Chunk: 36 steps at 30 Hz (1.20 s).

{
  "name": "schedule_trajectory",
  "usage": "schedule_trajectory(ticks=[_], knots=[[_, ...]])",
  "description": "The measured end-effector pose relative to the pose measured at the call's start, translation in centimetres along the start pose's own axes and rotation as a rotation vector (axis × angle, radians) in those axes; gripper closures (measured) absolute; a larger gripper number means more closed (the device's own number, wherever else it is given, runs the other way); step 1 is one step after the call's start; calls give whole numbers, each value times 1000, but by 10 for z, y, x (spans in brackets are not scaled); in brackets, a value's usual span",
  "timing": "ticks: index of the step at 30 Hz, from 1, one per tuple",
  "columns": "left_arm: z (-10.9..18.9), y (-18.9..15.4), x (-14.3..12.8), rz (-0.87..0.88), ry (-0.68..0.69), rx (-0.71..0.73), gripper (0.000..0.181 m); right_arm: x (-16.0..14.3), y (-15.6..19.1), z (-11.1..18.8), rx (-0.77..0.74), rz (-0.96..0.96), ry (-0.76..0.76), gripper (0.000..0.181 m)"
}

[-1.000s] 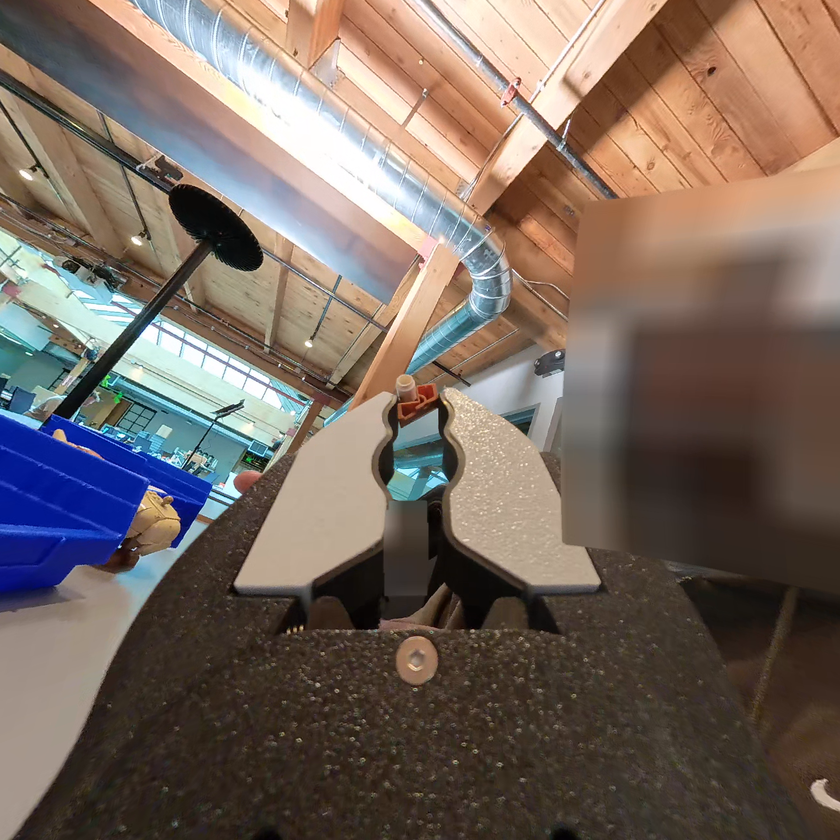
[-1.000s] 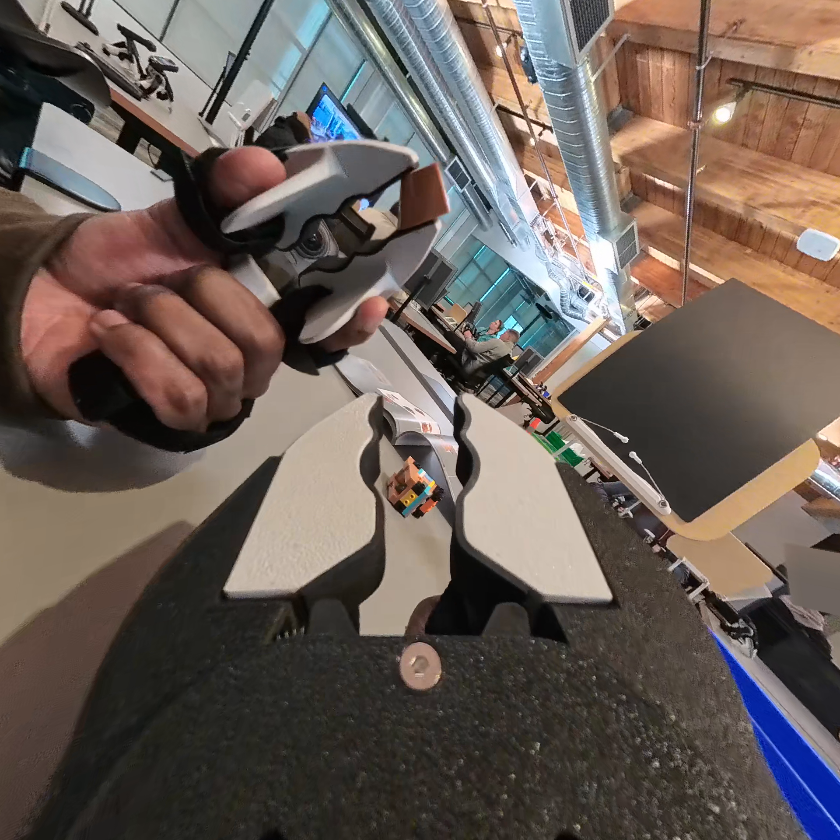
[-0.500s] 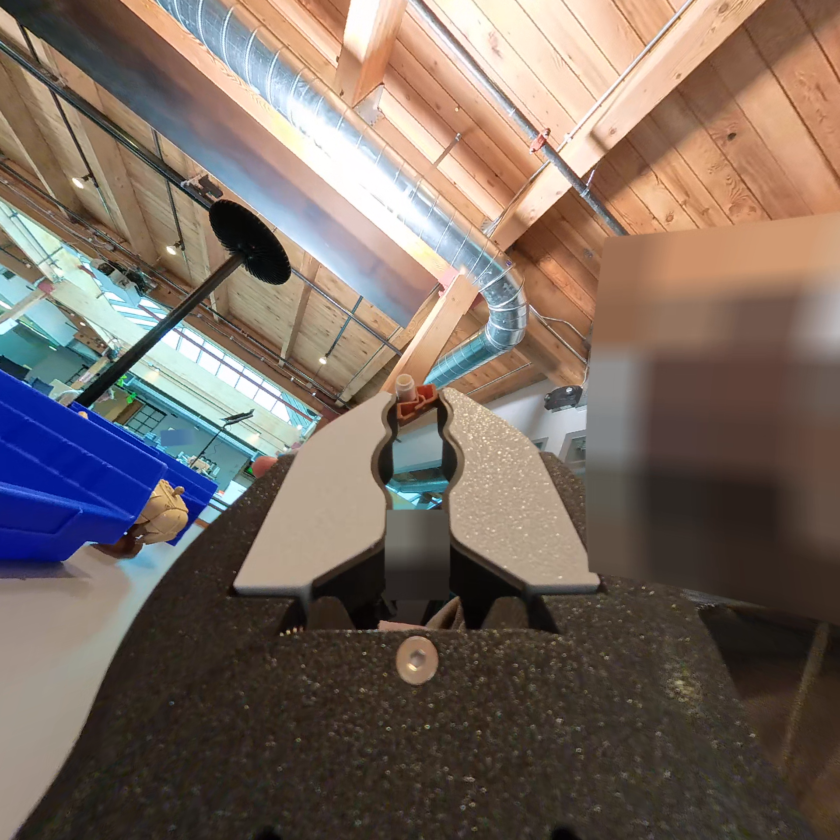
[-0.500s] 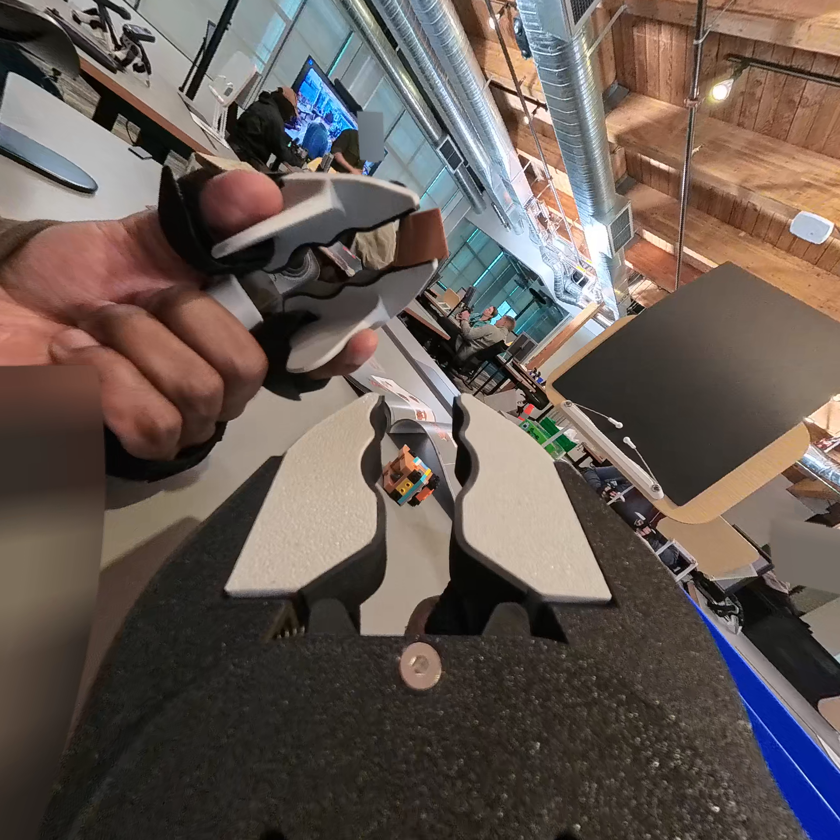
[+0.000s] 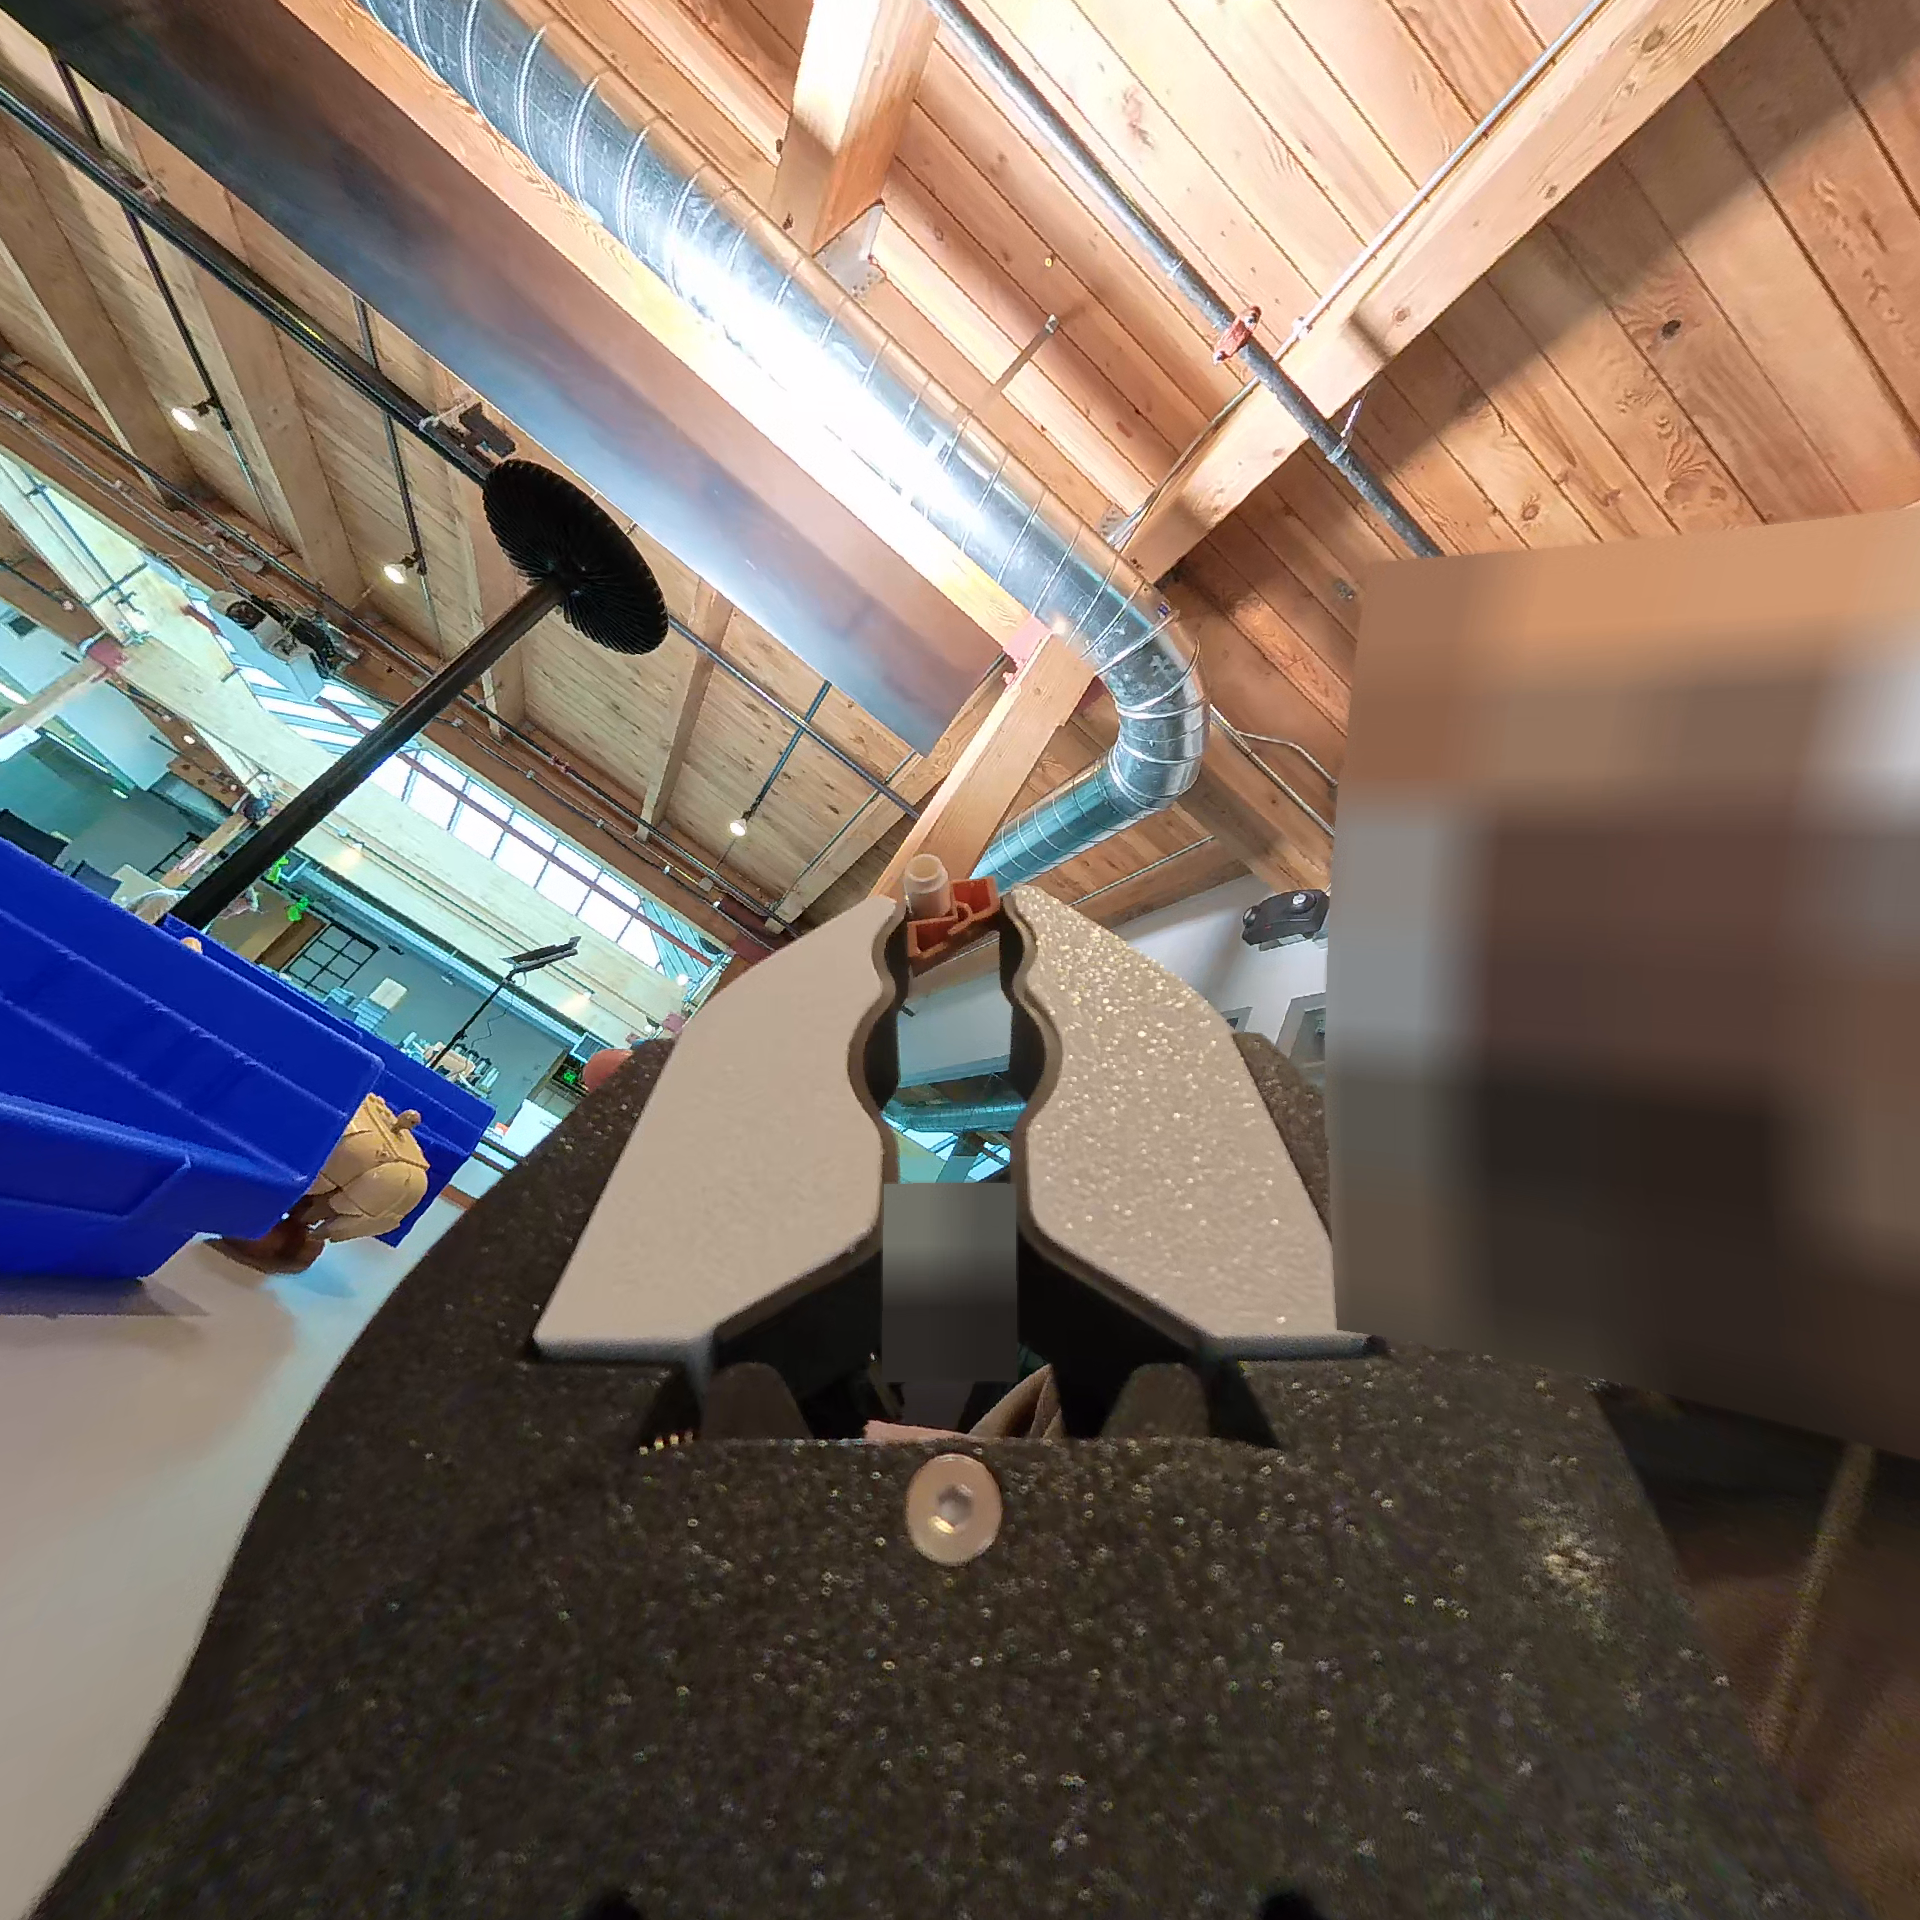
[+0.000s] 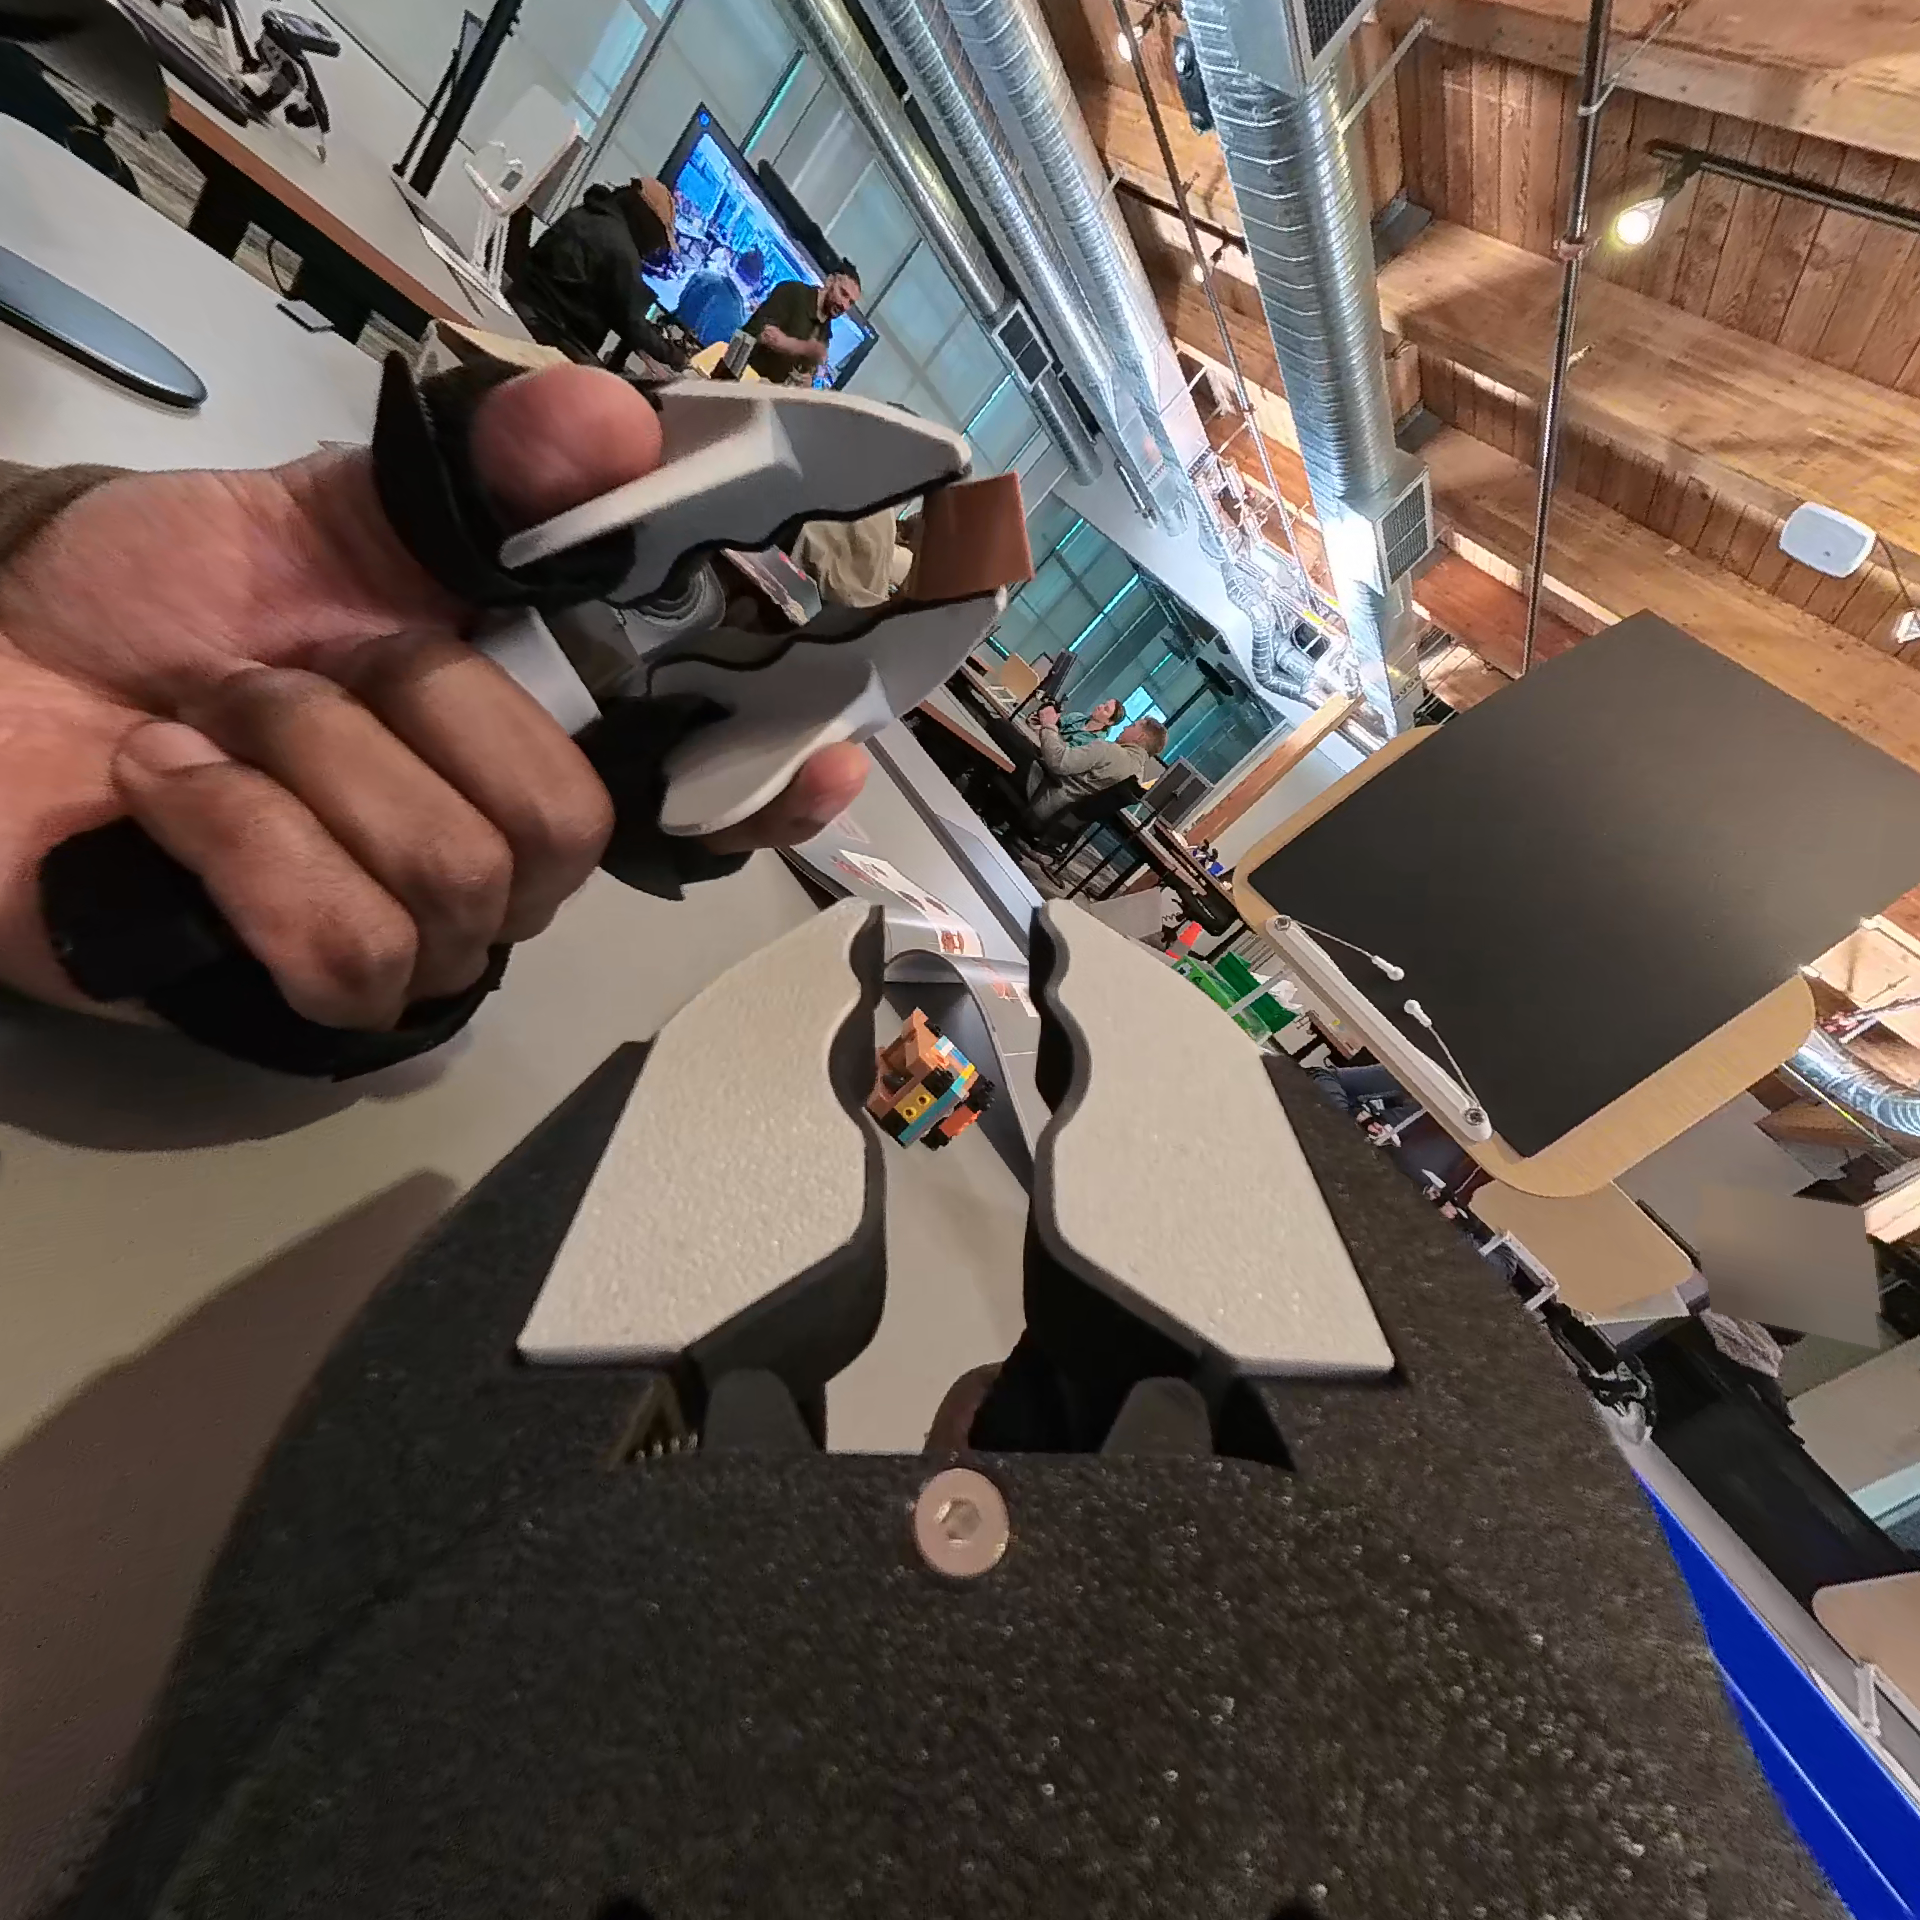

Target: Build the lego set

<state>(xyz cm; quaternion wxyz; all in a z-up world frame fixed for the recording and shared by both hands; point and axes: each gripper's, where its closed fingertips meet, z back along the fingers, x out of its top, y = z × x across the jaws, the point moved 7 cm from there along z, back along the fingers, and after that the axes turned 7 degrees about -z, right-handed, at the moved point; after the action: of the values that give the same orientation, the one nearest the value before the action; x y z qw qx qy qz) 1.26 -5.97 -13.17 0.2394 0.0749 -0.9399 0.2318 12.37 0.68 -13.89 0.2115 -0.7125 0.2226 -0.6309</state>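
My left gripper point(image 5: 951, 920) is shut on a small brown lego piece point(image 5: 951, 925) with a tan peg on it, held up in the air and tilted toward the ceiling. The same gripper shows in the right wrist view point(image 6: 961, 566) at upper left, held by a hand, with the brown piece point(image 6: 977, 540) pinched at its tips. My right gripper point(image 6: 956, 925) is open and empty, below and right of the left one. Between its fingers, farther off on the grey table point(image 6: 156, 1226), lies a small multicoloured lego build point(image 6: 925, 1086).
An instruction booklet point(image 6: 935, 951) lies on the table beyond the build. Blue bins point(image 5: 156, 1101) stand at the left with a tan lego figure point(image 5: 369, 1174) beside them. A black-topped table edge point(image 6: 1507, 987) is at right. People sit at desks far behind. One gripper's finger ends stand about 6 centimetres off the other's.
The left gripper has tilted a little further with the brown piece still held. In the right wrist view it has drifted right and lower, closer to my right gripper's tips.
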Motion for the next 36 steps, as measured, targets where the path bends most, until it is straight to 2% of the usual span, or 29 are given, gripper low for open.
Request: schedule_trajectory(ticks=[36], knots=[[1, 2, -3, -29, 27, 38, 165, -1, 0, 0, -1, 16, 9, 156]])
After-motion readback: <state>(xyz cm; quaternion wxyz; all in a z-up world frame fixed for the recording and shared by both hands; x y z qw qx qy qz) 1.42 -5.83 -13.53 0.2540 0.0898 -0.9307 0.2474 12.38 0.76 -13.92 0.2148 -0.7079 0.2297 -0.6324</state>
